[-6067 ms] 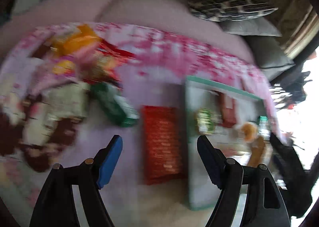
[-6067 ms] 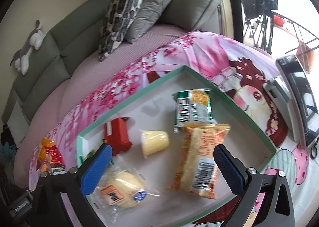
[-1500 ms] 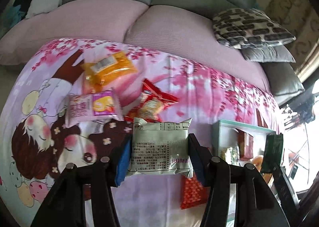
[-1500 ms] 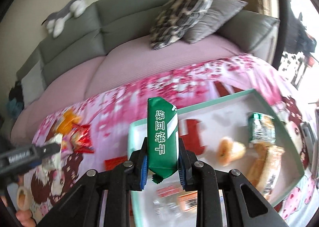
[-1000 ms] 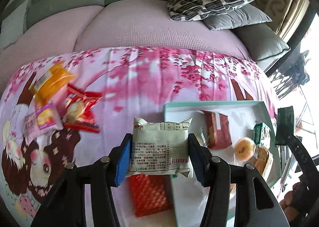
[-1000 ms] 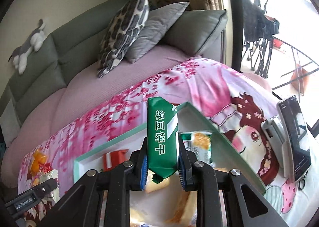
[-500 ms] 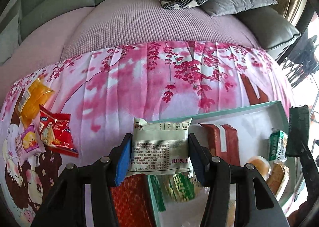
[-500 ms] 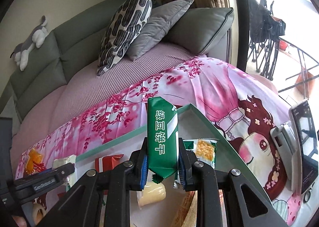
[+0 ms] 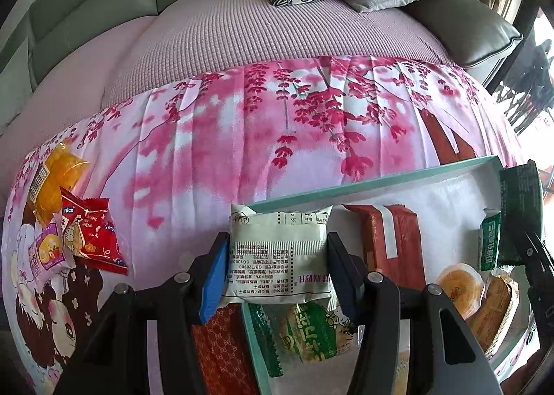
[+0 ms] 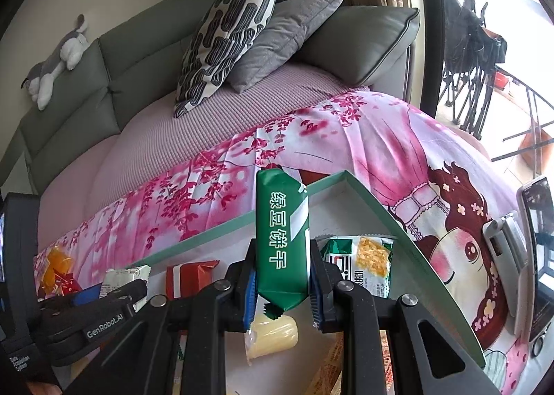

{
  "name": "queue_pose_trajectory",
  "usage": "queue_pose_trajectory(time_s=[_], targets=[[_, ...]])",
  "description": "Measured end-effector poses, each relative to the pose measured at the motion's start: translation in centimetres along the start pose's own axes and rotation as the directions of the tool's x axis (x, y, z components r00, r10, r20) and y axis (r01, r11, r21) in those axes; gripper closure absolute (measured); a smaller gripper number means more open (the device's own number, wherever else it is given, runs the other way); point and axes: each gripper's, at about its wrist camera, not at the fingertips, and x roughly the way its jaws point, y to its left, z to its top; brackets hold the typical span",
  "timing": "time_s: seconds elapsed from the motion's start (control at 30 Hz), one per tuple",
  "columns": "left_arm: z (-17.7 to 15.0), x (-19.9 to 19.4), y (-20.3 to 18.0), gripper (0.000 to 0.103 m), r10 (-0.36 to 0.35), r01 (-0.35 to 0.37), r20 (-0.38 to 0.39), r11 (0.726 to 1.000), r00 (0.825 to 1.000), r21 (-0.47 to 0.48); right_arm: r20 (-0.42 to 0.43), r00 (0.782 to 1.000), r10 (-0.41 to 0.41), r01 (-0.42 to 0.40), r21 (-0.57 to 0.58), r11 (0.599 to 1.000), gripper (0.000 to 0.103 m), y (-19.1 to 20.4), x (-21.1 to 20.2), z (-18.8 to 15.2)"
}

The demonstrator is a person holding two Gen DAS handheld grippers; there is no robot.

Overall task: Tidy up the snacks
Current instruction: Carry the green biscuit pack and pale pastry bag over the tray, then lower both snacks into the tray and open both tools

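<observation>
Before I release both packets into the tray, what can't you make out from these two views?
- Left wrist: the tray floor under the white packet, hidden by packet and left gripper.
- Left wrist: the red patterned packet, cut off by the fingers and bottom edge.
- Right wrist: the yellow cup, partly behind the green packet and right gripper.

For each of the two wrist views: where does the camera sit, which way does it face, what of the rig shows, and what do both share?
Left wrist: behind the left gripper, facing the sofa over the tray; fingers clamp a white packet.
Right wrist: behind the right gripper, facing the sofa; fingers clamp a green packet; the left gripper shows at lower left.
Shared: tray, red packet, patterned pillow.
</observation>
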Motion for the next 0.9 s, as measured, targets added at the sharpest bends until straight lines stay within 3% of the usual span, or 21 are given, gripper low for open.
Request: queue_pose_trajectory(time_s=[0.8,0.9], targets=[[0.5,0.5,-0.6,0.046,0.019,-0.018,-0.016,0.998,1.0,0.059,-0.078,0.996,-0.03,0.029,-0.014,0.999,0.074,0.0,1.1,-0.3],[0.7,0.4,-0.8,0.04,0.024,-0.023,-0.014,0.998,1.0,0.06,-0.082,0.996,-0.04,0.039,-0.018,0.999,0.074,0.0,0.8,-0.2]])
